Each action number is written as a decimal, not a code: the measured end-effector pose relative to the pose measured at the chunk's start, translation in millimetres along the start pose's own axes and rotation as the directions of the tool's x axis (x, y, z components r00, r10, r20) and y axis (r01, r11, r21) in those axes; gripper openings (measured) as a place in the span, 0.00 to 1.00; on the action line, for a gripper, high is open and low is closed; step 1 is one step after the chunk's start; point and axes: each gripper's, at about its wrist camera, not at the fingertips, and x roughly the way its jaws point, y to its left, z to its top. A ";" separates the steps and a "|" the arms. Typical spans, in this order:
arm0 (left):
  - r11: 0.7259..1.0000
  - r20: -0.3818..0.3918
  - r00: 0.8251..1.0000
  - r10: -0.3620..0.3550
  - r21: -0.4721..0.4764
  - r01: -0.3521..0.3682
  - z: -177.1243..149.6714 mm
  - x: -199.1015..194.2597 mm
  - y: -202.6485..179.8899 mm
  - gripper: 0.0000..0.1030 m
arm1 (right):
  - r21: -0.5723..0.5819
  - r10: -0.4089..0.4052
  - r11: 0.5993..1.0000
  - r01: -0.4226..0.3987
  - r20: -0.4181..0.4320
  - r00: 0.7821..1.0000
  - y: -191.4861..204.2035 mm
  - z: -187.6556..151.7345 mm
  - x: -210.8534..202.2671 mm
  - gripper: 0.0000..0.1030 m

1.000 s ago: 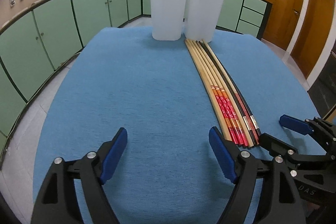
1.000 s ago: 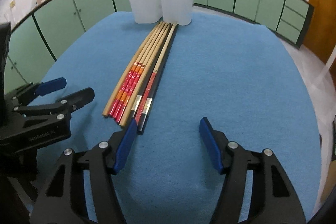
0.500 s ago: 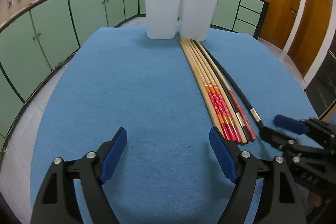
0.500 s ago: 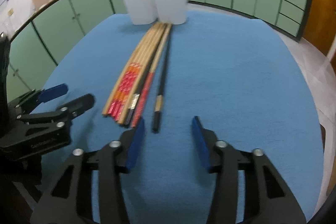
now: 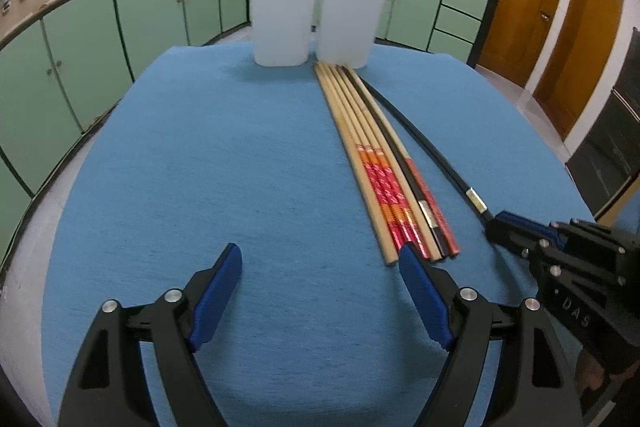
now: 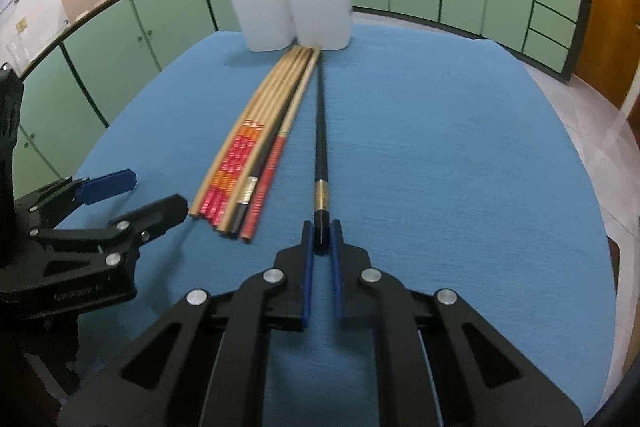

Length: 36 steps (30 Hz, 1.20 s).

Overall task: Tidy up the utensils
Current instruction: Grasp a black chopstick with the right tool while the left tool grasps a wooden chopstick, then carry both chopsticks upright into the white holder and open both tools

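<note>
A bundle of wooden chopsticks with red and orange ends [image 5: 376,163] [image 6: 248,143] lies on the blue table, pointing at two white holder cups [image 5: 312,23] [image 6: 292,7] at the far edge. My right gripper [image 6: 321,241] is shut on the near end of a black chopstick with a gold band [image 6: 321,147], which lies apart to the right of the bundle [image 5: 424,139]. My left gripper [image 5: 320,291] is open and empty, just left of the bundle's near ends.
The blue cloth [image 5: 200,167] covers the round table. Green kitchen cabinets [image 5: 80,39] curve around behind it. Wooden doors [image 5: 560,27] stand at the right.
My right gripper moved in and closed on the black chopstick, which has shifted right, away from the bundle. My left gripper stays open in place.
</note>
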 end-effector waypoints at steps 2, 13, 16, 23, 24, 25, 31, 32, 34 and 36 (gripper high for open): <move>1.000 -0.011 1.000 0.018 0.020 -0.018 -0.5 2.9 -4.5 0.77 | 0.007 -0.003 1.000 0.003 0.000 1.000 -3.9 -0.7 -0.9 0.07; 0.992 -0.026 0.991 0.128 0.004 -0.128 -0.2 1.0 12.2 0.80 | 0.015 0.007 1.000 -0.007 0.003 1.000 -7.5 -3.4 -1.5 0.07; 0.993 -0.021 0.992 0.121 -0.010 -0.122 -0.6 -1.1 14.5 0.79 | 0.017 0.019 1.000 -0.019 0.002 1.000 -9.3 -3.5 -1.5 0.09; 0.996 -0.001 0.996 0.089 0.002 -0.089 4.0 4.5 7.9 0.58 | 0.020 0.031 0.999 -0.031 0.001 1.000 -11.8 -1.7 0.4 0.10; 0.997 0.004 0.997 0.078 0.004 -0.079 4.5 4.5 7.2 0.49 | 0.023 0.036 0.999 -0.036 0.000 0.999 -12.9 -1.2 0.8 0.08; 0.998 0.007 0.998 0.064 0.006 -0.064 5.0 4.5 6.5 0.44 | 0.026 0.037 0.999 -0.037 0.001 0.999 -13.8 -1.0 0.9 0.07; 1.000 0.013 1.000 -0.003 0.010 0.003 4.5 5.3 6.0 0.07 | 0.032 0.050 0.998 -0.050 0.003 0.999 -16.2 -0.5 -0.6 0.07; 1.000 0.015 1.000 -0.012 0.007 0.012 4.2 5.1 5.9 0.07 | 0.029 0.047 0.998 -0.048 0.004 0.999 -16.1 -0.1 -1.0 0.07; 1.000 0.027 0.999 -0.028 0.000 0.028 4.9 1.9 7.4 0.07 | 0.014 0.038 0.999 -0.038 0.011 0.999 -15.3 1.5 -4.0 0.07; 1.000 0.048 0.999 -0.015 0.020 0.014 7.3 -4.6 5.7 0.06 | 0.000 0.034 0.999 -0.034 0.027 0.999 -15.9 5.9 -11.0 0.07</move>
